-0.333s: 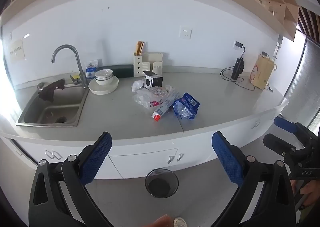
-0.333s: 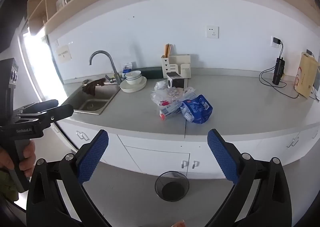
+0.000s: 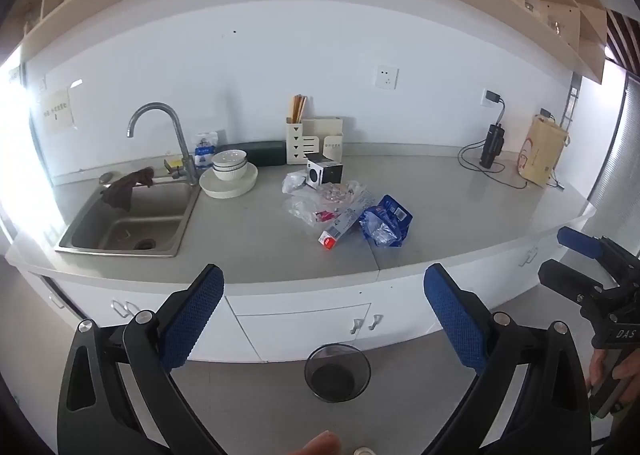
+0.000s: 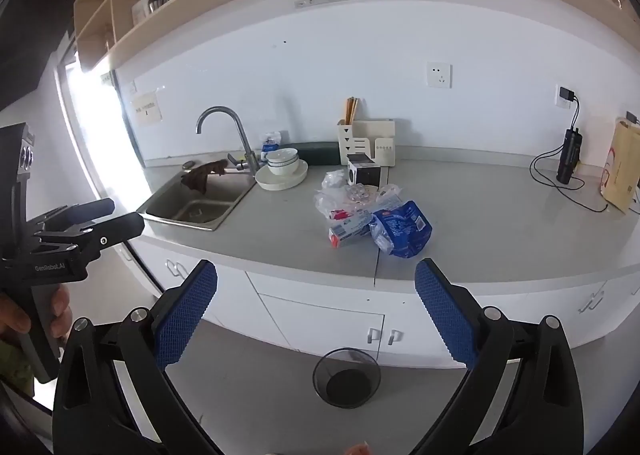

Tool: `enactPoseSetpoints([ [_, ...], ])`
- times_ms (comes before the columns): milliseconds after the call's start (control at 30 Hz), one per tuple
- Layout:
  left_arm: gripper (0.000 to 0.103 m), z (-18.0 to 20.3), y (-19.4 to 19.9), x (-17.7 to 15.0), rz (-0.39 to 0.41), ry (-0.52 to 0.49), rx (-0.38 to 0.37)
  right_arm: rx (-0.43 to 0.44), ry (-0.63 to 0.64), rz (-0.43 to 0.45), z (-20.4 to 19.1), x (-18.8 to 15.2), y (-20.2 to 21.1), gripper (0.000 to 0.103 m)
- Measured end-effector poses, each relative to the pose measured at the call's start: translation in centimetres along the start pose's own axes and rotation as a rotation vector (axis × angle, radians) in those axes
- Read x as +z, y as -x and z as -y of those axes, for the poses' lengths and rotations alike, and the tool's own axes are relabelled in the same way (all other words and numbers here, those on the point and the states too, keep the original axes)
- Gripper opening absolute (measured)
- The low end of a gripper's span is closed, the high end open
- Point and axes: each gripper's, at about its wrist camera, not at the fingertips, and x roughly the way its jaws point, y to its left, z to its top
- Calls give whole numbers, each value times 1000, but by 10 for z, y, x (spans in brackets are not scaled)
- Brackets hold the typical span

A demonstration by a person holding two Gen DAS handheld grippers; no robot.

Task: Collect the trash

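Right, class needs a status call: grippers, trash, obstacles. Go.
Left gripper and right gripper open, empty. Trash pile untouched on counter. Bin on floor below, path clear.

The print on the blue bag (image 4: pixel 402 230) and the carton (image 4: pixel 349 230) is too small to read, the clear wrappers (image 3: pixel 316 199) partly hide each other, and the paper bag (image 4: pixel 622 171) at the bench's right end is cut off by the frame's edge.

Brushed-metal sink (image 3: pixel 120 223), crinkly glossy plastic wrappers (image 3: pixel 384 221).
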Motion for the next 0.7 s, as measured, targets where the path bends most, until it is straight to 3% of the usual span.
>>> enactPoseSetpoints([
  [367,98,35,-1,0,-19,-55,12,54,-9,-24,18,5,-3,101],
  [700,98,43,-12,12,-59,-12,-30,49,7,-35,35,16,-4,101],
])
